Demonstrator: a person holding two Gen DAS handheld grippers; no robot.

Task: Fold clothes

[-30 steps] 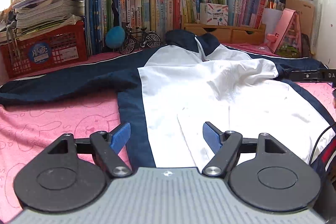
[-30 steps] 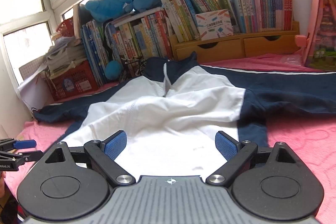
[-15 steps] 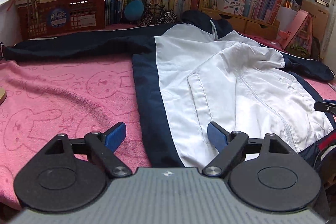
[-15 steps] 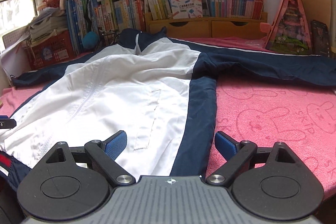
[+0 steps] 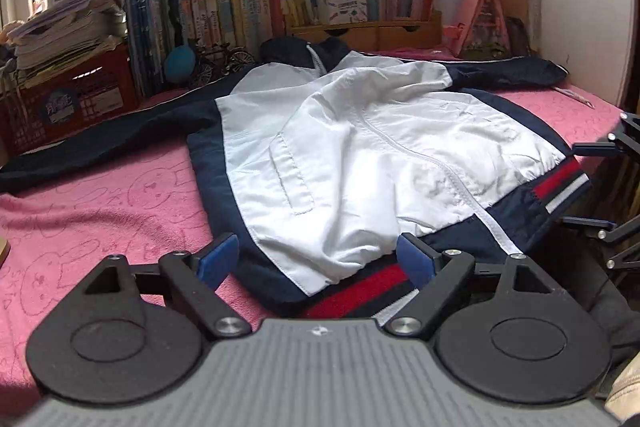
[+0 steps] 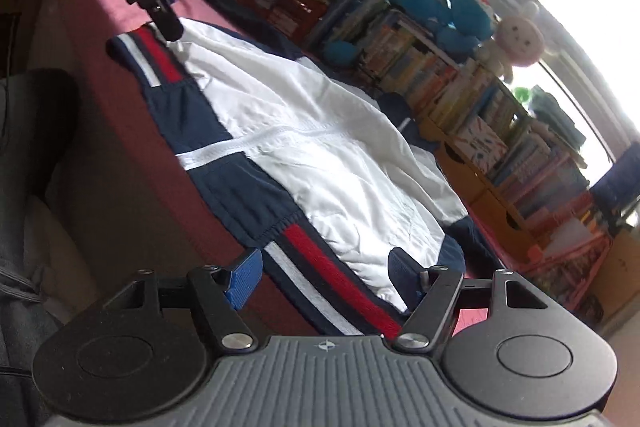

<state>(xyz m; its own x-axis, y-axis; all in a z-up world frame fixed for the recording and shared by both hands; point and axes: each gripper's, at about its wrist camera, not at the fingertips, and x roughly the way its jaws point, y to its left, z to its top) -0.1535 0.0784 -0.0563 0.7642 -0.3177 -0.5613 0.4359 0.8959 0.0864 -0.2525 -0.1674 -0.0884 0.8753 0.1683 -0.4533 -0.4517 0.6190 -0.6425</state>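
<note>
Jacket (image 5: 360,163), spread flat: both hem corners have now been reached. Left tongs (image 5: 316,261) are held apart; right tongs (image 6: 325,277) are closing astride the striped hem (image 6: 320,283), so gripping appears imminent.

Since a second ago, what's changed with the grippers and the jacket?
Both have pulled back from over the chest to the jacket's hem. The left hand-held gripper now straddles the near hem corner, jaws open. The right hand-held gripper has rolled over sideways at the opposite hem corner, its jaws closing around the striped band, not yet pinching. Nothing is held. The jacket lies flat as before, sleeves spread on the pink cover.
</note>
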